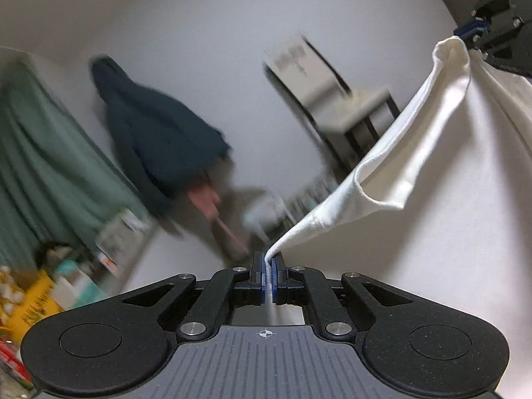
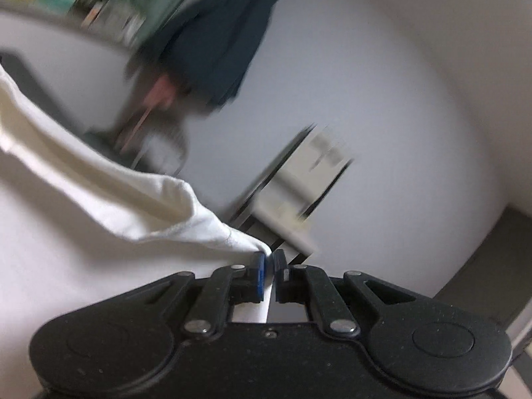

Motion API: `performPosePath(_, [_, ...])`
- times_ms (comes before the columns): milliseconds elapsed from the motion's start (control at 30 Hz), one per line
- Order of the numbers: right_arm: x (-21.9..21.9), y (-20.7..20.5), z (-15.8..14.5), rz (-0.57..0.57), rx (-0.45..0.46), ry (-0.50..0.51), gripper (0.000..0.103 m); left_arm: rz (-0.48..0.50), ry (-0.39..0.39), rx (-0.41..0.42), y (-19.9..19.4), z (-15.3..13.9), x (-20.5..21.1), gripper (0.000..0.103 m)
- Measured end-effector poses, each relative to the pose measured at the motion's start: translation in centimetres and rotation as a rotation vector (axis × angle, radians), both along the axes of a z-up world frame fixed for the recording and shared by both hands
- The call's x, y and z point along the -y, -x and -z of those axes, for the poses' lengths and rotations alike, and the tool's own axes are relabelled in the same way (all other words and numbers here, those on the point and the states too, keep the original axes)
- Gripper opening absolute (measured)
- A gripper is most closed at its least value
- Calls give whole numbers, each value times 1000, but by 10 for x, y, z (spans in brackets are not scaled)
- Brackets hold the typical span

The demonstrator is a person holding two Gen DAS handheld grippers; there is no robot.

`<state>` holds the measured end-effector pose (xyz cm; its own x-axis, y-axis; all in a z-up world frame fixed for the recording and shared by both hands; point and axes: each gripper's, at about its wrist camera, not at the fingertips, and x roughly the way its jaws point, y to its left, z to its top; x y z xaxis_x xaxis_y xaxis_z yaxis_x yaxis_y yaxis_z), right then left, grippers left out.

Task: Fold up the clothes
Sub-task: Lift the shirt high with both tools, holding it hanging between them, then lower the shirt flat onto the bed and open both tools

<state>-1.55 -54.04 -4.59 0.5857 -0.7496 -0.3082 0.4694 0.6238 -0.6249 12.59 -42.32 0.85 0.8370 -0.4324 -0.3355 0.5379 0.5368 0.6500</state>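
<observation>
The fingers (image 1: pixel 255 274) of the left gripper (image 1: pixel 268 271) are pressed together on a pinched corner of a white garment (image 1: pixel 409 153), which rises from them and stretches up to the far right. There the right gripper (image 1: pixel 472 30) clamps another bunched corner between its blue pads, and more of the cloth hangs below it at the right edge. From the right wrist, the right gripper (image 2: pixel 269 267) has its fingers (image 2: pixel 259 271) nearly closed on the garment (image 2: pixel 109 196), which trails off to the left. Both views are motion-blurred; behind the cloth are a white wall (image 1: pixel 216 26), a dark jacket (image 1: pixel 159 133) hanging on it, a green curtain (image 1: pixel 43 166) at the left, and a chair (image 1: pixel 349 106).
</observation>
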Motion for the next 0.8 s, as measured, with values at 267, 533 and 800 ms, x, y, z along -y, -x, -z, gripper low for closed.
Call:
performPosePath(267, [36,-39,42,2,-41,-305,4,-111,-119,-110,-72,84,51,5])
performPosePath(533, [63,3,68,18,45,-612,20,-226,-27,-313,-97,122,60,5])
performPosePath(800, [93,125,21,-55,152,-840,38,-152,116,-393,-66,60,-7,101])
